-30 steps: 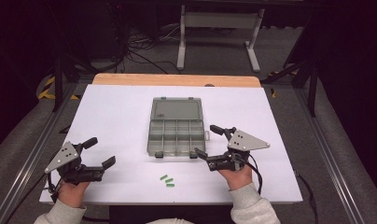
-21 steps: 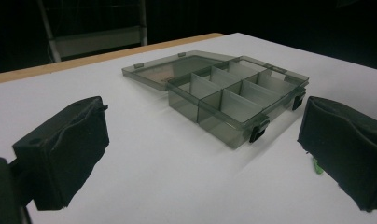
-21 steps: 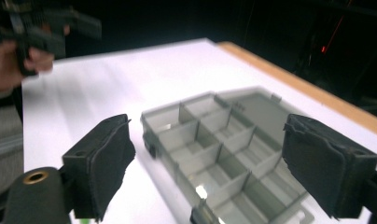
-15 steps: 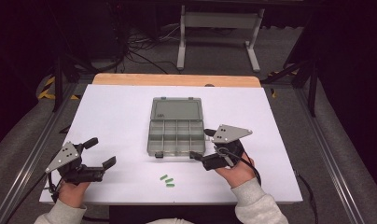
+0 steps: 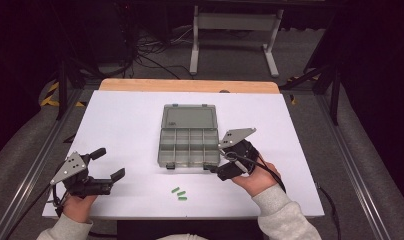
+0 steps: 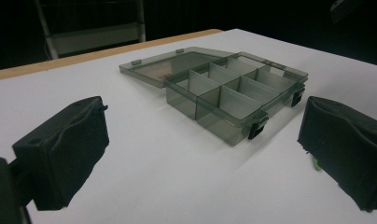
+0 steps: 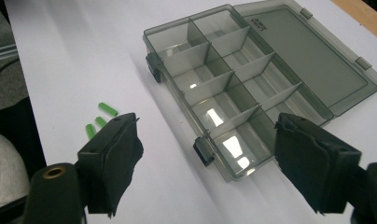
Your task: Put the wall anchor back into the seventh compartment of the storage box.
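Two grippers, left gripper (image 5: 108, 165) jaws wide, right gripper (image 5: 216, 158) jaws narrowing w/ nothing between, at organizer box (image 5: 189, 142) near-right corner, table (image 5: 125, 120) bare around.

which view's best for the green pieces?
The high view: all three green pieces lie unobstructed on the table in front of the box. The right gripper view shows them beside its jaw; the left gripper view shows a green sliver.

Your table (image 5: 125, 120) has a white top with a wooden strip along its far edge. Near the middle lies a clear grey compartment box (image 5: 189, 142), its lid folded open flat toward the far edge. Three small green pieces (image 5: 179, 193) lie close together near your near edge.
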Demonstrator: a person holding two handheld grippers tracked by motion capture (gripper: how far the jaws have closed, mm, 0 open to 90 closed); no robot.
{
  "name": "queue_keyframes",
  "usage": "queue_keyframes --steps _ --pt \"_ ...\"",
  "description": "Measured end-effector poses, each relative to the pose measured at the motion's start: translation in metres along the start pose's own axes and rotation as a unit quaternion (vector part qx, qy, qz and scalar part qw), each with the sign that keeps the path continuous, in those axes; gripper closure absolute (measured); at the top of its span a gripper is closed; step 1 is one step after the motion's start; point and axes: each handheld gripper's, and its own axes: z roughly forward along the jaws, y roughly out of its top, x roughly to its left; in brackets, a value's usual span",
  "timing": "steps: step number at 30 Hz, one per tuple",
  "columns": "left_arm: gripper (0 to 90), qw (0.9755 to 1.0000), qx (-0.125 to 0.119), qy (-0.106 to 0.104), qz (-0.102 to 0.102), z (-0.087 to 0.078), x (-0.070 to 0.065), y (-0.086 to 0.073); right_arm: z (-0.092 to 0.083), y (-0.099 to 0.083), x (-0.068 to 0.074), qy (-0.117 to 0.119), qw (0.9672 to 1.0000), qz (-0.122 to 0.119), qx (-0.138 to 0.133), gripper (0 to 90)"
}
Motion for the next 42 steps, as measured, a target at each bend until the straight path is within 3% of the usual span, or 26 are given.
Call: queue_keyframes --steps 10,16,25,34,42 --pt "2.2 1.0000 0.002 -0.003 -0.003 0.002 -0.001 -0.001 0.004 0.007 -0.001 0.004 0.9987 0.001 0.051 23.5" --pt "2.3 1.0000 0.003 -0.003 -0.001 0.002 0.000 0.000 0.011 0.011 0.001 0.005 0.9962 -0.002 0.087 24.6" --pt "2.2 1.0000 0.002 -0.002 -0.001 0.002 0.000 -0.001 0.019 0.018 0.005 0.005 0.9927 -0.008 0.120 25.0" --pt "2.2 1.0000 0.003 -0.002 -0.002 0.002 0.000 -0.001 0.031 0.024 0.005 0.015 0.9852 -0.003 0.171 25.5" --pt "2.2 1.0000 0.003 -0.004 -0.001 0.003 0.000 -0.001 0.037 0.029 0.010 0.020 0.9836 -0.010 0.179 25.9"
